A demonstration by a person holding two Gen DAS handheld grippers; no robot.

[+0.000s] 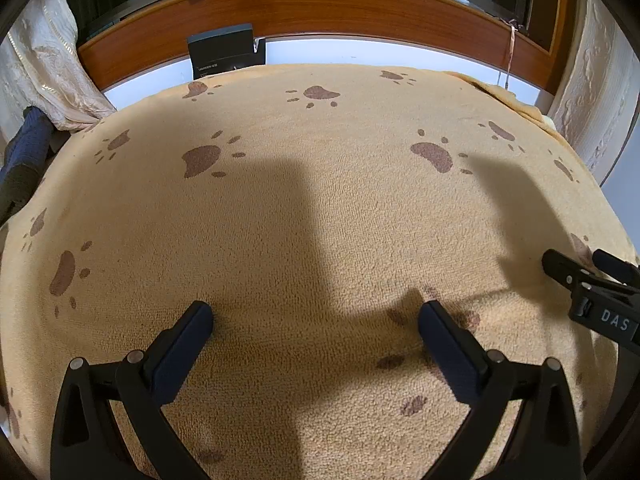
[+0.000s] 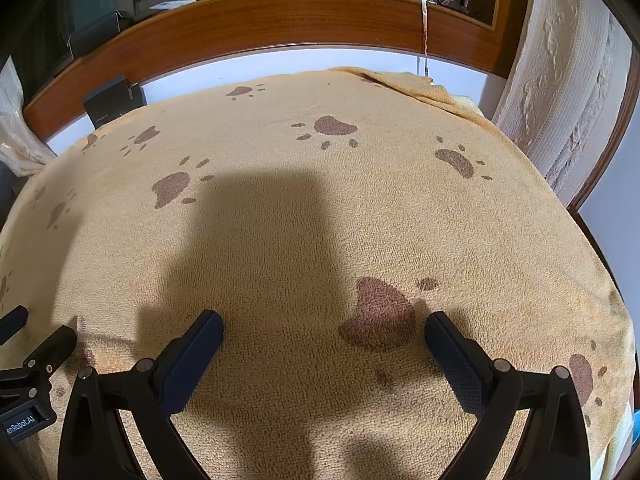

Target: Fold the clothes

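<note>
A tan fleece blanket with brown paw prints [image 1: 320, 220] lies spread flat, filling the surface beneath both claws. The left claw [image 1: 316, 316] and right claw [image 2: 324, 322] hang side by side above its near part, each wide open with only blanket showing between its fingers.

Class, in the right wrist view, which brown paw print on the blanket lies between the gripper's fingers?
The largest, darkest paw print, lying just inside the right finger; all other prints lie farther up or outside the fingers.

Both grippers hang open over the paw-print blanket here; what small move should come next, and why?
Probably lower both to pinch the near edge: the left gripper and right gripper are open and empty above the flat tan blanket.
</note>
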